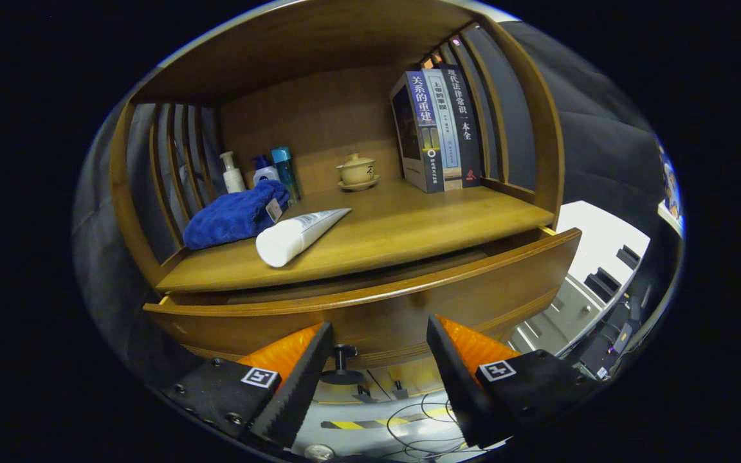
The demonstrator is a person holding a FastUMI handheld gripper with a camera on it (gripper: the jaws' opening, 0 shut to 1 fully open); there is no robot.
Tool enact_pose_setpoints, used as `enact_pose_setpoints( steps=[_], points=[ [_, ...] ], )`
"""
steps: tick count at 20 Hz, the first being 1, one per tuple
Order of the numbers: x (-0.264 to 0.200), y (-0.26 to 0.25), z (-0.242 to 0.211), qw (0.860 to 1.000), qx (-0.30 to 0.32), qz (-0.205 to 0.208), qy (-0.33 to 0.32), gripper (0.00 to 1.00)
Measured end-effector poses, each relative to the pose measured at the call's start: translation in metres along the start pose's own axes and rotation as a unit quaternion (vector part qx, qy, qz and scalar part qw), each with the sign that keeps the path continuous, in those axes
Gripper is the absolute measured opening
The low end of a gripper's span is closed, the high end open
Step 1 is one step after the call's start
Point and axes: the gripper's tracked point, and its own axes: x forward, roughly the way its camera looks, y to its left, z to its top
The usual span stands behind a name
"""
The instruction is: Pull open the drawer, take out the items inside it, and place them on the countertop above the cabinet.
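Note:
The wooden drawer (370, 308) under the countertop (396, 231) is pulled out a little, with a dark gap behind its front panel; its inside is hidden. Its small dark knob (343, 363) hangs at the front's lower edge, between my fingers and nearer the left one. My gripper (380, 337) is open, close in front of the drawer front, touching nothing. On the countertop lie a white tube (296, 235) and a blue towel (237, 215), left of centre.
At the back of the shelf stand several bottles (261, 170), a lidded ceramic cup on a saucer (357, 172) and three upright books (438, 128). Slatted wooden sides enclose the shelf. Below the drawer, the floor shows cables and a striped tape line (377, 421).

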Motion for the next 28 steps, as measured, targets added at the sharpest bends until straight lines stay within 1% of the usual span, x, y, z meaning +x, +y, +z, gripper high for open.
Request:
enact_pose_setpoints(
  steps=[2, 4, 7, 9, 13, 15, 18, 20, 24, 28],
  points=[
    [0.013, 0.002, 0.007, 1.000, -0.007, -0.003, -0.001, 0.98],
    [0.020, 0.007, 0.005, 1.000, -0.004, 0.003, 0.004, 0.98],
    [0.013, 0.002, 0.003, 1.000, 0.018, -0.003, 0.004, 0.98],
    [-0.002, 0.005, 0.018, 1.000, 0.029, 0.005, -0.006, 0.98],
    [-0.059, 0.003, 0.061, 0.998, 0.029, 0.010, -0.058, 0.98],
    [-0.093, 0.003, 0.090, 0.995, 0.029, 0.013, -0.090, 0.98],
    [-0.143, 0.009, 0.133, 0.990, -0.002, 0.014, -0.138, 0.98],
    [-0.174, 0.016, 0.152, 0.984, -0.029, 0.012, -0.175, 0.98],
    [-0.218, 0.033, 0.172, 0.974, -0.060, 0.026, -0.215, 0.98],
    [-0.236, 0.039, 0.183, 0.968, -0.073, 0.030, -0.237, 0.98]
  ],
)
